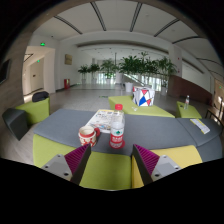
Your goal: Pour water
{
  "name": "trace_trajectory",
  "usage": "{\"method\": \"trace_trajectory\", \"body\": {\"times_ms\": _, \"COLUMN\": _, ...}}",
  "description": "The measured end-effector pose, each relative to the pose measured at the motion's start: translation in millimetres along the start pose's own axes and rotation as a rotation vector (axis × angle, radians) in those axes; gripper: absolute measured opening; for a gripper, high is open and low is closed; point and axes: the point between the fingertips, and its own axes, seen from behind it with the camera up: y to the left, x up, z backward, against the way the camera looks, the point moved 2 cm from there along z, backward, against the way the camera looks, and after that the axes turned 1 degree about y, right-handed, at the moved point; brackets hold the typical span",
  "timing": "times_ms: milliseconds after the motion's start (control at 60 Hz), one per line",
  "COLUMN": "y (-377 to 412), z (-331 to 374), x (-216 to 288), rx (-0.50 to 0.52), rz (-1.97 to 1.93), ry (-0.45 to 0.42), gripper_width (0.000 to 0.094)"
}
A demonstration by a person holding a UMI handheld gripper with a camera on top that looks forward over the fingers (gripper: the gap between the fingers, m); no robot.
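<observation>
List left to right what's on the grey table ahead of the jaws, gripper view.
Red patterned paper cup → red-capped plastic water bottle → red, white and blue ball → clear slim bottle. Jaws open, holding nothing.

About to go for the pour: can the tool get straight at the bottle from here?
Probably yes. The tool is open, and the bottle stands upright just beyond its fingers with nothing between. The cup sits close beside the bottle, so approach carefully.

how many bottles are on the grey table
2. One with a red cap stands just beyond the open claw, beside a patterned cup. A second, small bottle stands at the table's far right end. Others may be hidden.
</observation>
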Motion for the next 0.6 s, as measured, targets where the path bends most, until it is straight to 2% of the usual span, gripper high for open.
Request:
{"method": "trace_trajectory", "body": {"times_ms": 267, "y": 1, "z": 53, "x": 2, "rx": -0.009, "rz": -0.02, "ry": -0.005, "gripper_width": 0.0856}}
{"method": "trace_trajectory", "body": {"times_ms": 450, "y": -3, "z": 68, "x": 9, "rx": -0.046, "rz": 0.025, "ry": -0.042, "gripper_width": 0.0856}}
{"method": "trace_trajectory", "body": {"times_ms": 600, "y": -2, "z": 67, "x": 9, "rx": -0.039, "rz": 0.012, "ry": -0.046, "gripper_width": 0.0856}}
